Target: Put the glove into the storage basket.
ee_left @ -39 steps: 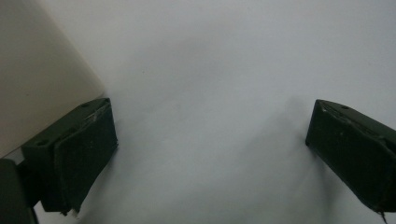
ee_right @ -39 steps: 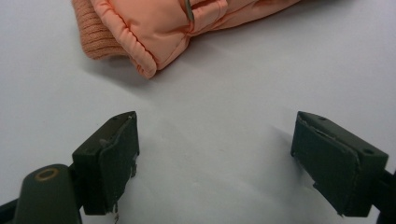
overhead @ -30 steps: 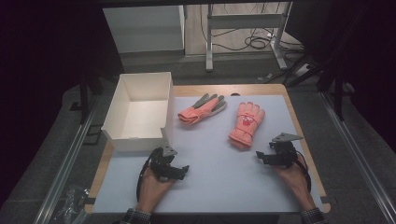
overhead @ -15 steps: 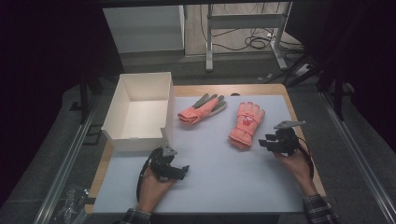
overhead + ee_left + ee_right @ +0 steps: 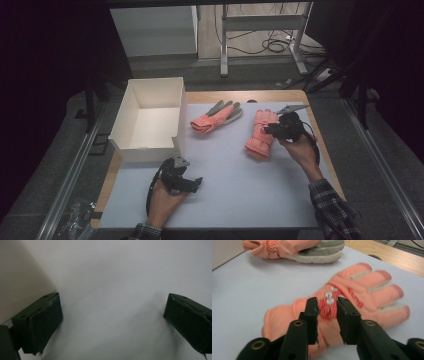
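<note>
R hand-held gripper (image 5: 272,129) moved over glove (image 5: 260,134).

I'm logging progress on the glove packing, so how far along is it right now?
Nothing looks finished: the white box is empty and both gloves lie on the mat. In hand: the right tool, its jaws just closing, hangs over the back of the near orange glove without gripping it. The left tool rests open beside the box. Left to do: both gloves, including the far glove.

Two salmon-orange gloves: the near glove (image 5: 352,300) has a red knit patch with white dots, the far glove (image 5: 216,117) a grey palm. White box (image 5: 127,117), pale lilac mat (image 5: 240,185), black tool (image 5: 328,312).
</note>
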The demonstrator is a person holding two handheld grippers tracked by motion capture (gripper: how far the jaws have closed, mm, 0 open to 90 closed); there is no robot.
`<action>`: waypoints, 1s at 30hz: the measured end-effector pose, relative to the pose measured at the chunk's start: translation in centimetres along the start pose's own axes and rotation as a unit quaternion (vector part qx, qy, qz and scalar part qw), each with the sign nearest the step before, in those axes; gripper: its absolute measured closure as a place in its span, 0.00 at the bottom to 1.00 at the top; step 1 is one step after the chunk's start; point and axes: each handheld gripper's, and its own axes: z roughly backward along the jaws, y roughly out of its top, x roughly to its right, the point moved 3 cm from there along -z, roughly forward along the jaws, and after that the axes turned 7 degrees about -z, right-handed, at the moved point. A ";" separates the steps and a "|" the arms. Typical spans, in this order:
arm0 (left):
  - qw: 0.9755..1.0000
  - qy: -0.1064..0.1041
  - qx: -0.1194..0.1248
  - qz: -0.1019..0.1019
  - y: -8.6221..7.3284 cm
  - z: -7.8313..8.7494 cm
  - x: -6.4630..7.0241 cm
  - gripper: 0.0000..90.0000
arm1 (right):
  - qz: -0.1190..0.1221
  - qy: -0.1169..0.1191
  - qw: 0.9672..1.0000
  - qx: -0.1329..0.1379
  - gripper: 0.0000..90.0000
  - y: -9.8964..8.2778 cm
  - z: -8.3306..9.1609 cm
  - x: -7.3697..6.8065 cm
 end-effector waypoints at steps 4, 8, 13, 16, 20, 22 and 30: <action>1.000 0.000 0.000 0.000 0.0 0.0 0.0 0.02 | 0.007 -0.003 1.000 0.000 0.67 1.3 -1.4 -0.6; 1.000 0.000 0.000 0.000 0.0 0.0 0.0 0.02 | 0.016 -0.005 1.000 -0.006 0.69 2.2 -2.7 -1.3; 1.000 0.000 0.000 0.000 0.0 0.0 0.0 0.02 | 0.021 0.001 0.999 -0.025 0.83 2.9 -5.0 -1.6; 1.000 0.000 0.001 0.000 0.0 0.0 0.0 0.02 | 0.031 0.002 0.999 -0.045 0.84 2.8 -6.5 -1.8; 1.000 0.000 0.001 0.000 0.0 0.0 0.0 0.02 | 0.057 -0.013 0.996 -0.064 0.84 2.2 -7.5 -2.0; 1.000 0.000 0.001 0.000 0.0 0.0 0.0 0.02 | 0.062 -0.018 0.996 -0.063 0.84 1.9 -7.2 -2.0; 1.000 0.000 0.000 0.000 0.0 0.0 0.0 0.02 | 0.057 -0.019 0.997 -0.057 0.84 1.0 -5.1 -1.6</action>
